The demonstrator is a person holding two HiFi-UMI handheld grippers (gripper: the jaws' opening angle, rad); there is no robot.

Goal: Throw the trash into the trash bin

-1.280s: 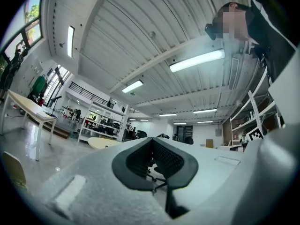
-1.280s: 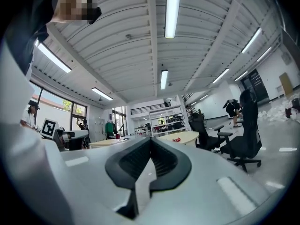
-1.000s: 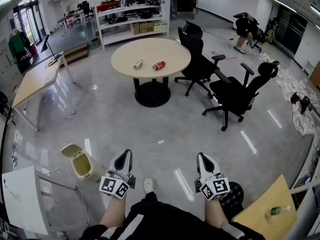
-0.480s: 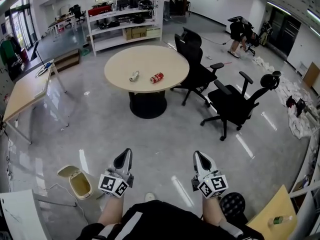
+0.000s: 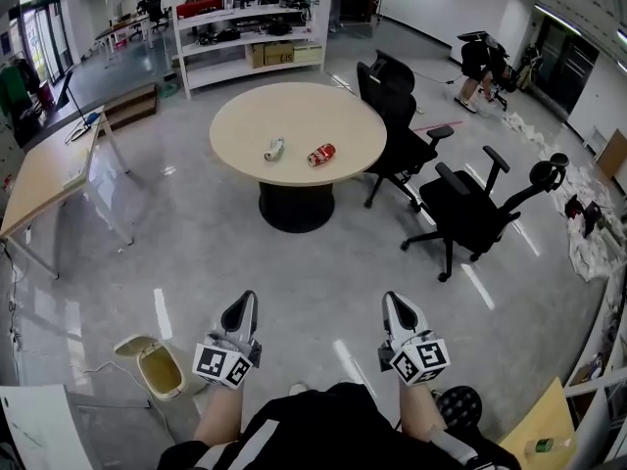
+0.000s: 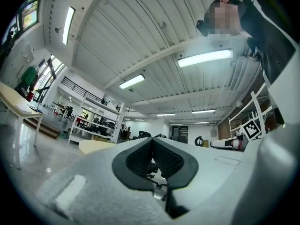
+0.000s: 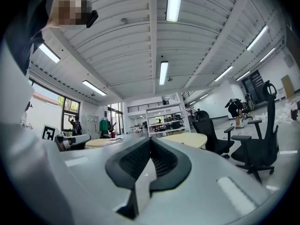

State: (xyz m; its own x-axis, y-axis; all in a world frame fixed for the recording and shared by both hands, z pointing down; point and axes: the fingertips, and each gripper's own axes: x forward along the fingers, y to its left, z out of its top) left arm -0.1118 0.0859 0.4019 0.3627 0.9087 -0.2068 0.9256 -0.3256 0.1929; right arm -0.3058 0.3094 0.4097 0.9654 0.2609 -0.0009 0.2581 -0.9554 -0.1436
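Observation:
A crushed silver can (image 5: 273, 149) and a red can (image 5: 320, 154) lie on the round beige table (image 5: 299, 116) ahead. The open-lidded trash bin (image 5: 157, 367) stands on the floor at my lower left. My left gripper (image 5: 242, 308) and right gripper (image 5: 396, 306) are held side by side in front of me, well short of the table. Both are shut with nothing between the jaws. In the left gripper view the left gripper (image 6: 152, 140) shows pads pressed together. The right gripper (image 7: 151, 139) looks the same in the right gripper view.
Two black office chairs (image 5: 470, 213) stand right of the round table. A long wooden table (image 5: 44, 179) runs along the left, white shelves (image 5: 250, 42) at the back. A person (image 5: 477, 62) bends over at the far right. A small table with a bottle (image 5: 541, 446) sits at lower right.
I have walked forward: the round table and chairs are nearer in view. The trash bin has slid down and back at my left. Both grippers keep the same shut pose.

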